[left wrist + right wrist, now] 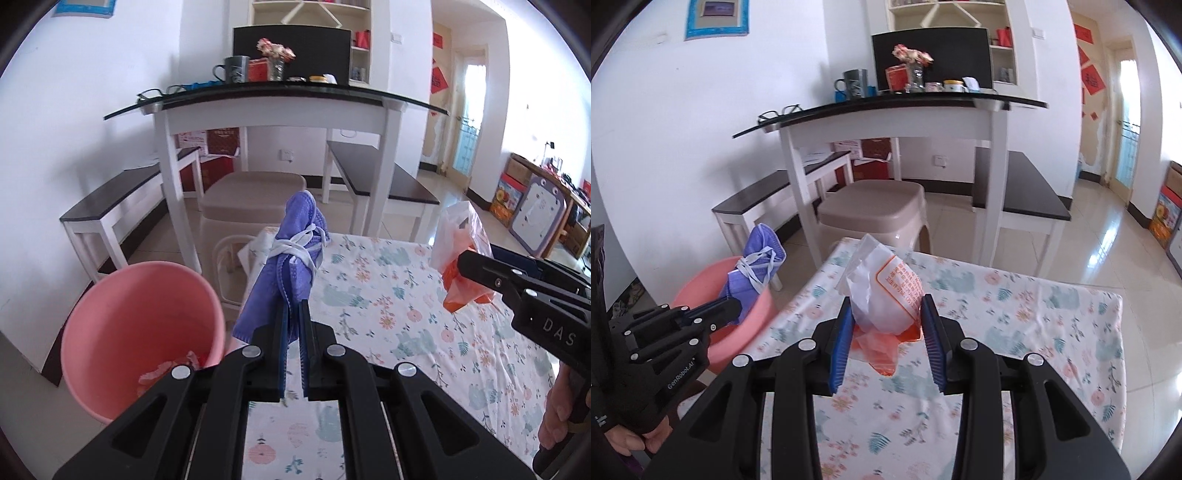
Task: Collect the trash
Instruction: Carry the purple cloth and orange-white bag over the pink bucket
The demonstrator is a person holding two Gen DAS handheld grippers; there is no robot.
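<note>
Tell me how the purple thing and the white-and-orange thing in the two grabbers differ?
The purple face mask is folded flat and tied with its white straps; the plastic bag is crumpled, puffy and printed in orange. The left gripper has its jaws nearly shut on the mask; the right gripper holds the bag with jaws wider apart. Both are held up off the table.

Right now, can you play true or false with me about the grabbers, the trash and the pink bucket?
1. The left gripper holds a purple face mask. True.
2. The right gripper is empty. False: it holds a white and orange plastic bag.
3. The pink bucket stands on the table. False: it stands on the floor beside the table.
4. Some trash already lies in the bucket. True.
5. The mask has white straps wrapped around it. True.
</note>
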